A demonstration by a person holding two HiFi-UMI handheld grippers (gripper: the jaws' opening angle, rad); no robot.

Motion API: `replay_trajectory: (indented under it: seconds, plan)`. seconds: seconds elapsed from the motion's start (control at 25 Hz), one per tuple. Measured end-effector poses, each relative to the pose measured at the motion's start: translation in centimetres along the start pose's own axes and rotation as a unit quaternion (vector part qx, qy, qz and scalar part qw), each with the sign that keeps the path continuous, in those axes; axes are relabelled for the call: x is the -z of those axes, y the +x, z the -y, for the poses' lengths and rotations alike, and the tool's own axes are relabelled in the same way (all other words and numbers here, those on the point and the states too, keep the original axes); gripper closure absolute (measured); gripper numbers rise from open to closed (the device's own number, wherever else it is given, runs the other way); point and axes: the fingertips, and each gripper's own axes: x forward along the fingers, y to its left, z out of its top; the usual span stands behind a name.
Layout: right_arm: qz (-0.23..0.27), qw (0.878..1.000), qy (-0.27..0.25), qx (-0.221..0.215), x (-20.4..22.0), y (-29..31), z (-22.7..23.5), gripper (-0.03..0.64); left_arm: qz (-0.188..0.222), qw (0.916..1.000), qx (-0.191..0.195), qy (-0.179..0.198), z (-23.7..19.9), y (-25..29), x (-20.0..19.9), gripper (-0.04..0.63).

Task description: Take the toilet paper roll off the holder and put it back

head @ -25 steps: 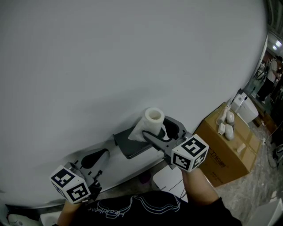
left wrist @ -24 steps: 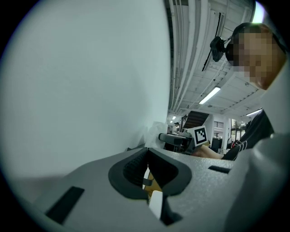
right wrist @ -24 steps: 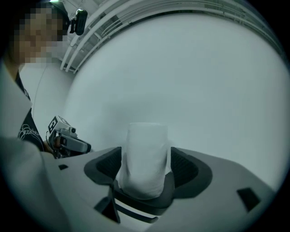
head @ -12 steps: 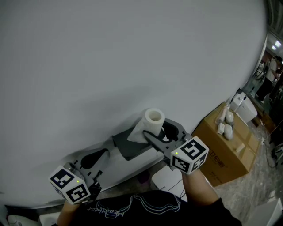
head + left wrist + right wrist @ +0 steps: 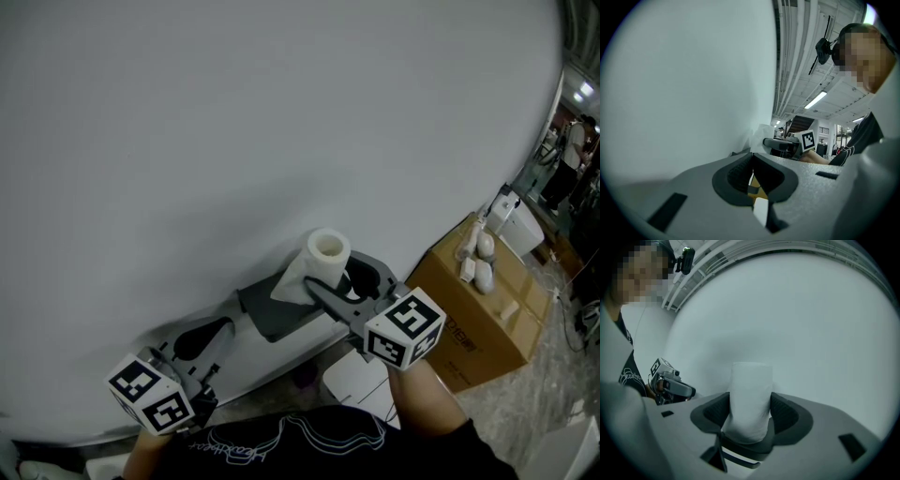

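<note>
Toilet paper roll (image 5: 323, 258) stands upright, core opening facing up, at the end of the dark grey holder (image 5: 277, 317) nearer the cardboard box (image 5: 487, 323). A loose sheet hangs from the roll onto the holder's flat top. The holder sits against the white wall (image 5: 234, 112).

My right hand-held gripper (image 5: 337, 279) reaches in from below with one jaw on each side of the roll. In the right gripper view the roll (image 5: 750, 394) fills the gap. Both ribbed pads (image 5: 783, 414) lie against its sides and the paper bulges slightly below them, so I read this as a grip on the roll, jaws at a middling width. Its marker cube (image 5: 403, 326) sits just behind the jaws, above my sleeve.

My left hand-held gripper (image 5: 211, 336) is well apart, off the holder's other end and low against the wall. In the left gripper view its jaws are drawn together to a thin slit with nothing between them. Its marker cube (image 5: 150, 394) is at the bottom left of the head view.

On top of the cardboard box lie a few small white objects (image 5: 478, 261); I cannot tell what they are.
</note>
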Motion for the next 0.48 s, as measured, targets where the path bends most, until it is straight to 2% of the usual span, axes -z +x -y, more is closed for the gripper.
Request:
replay_trajectory:
  seconds: [0.48]
  plan:
    - [0.003,1.000,-0.021,0.001,-1.6,-0.3,-0.8,0.347,-0.003,1.0000,0.004,0.000,0.4,-0.6,0.3,0.589]
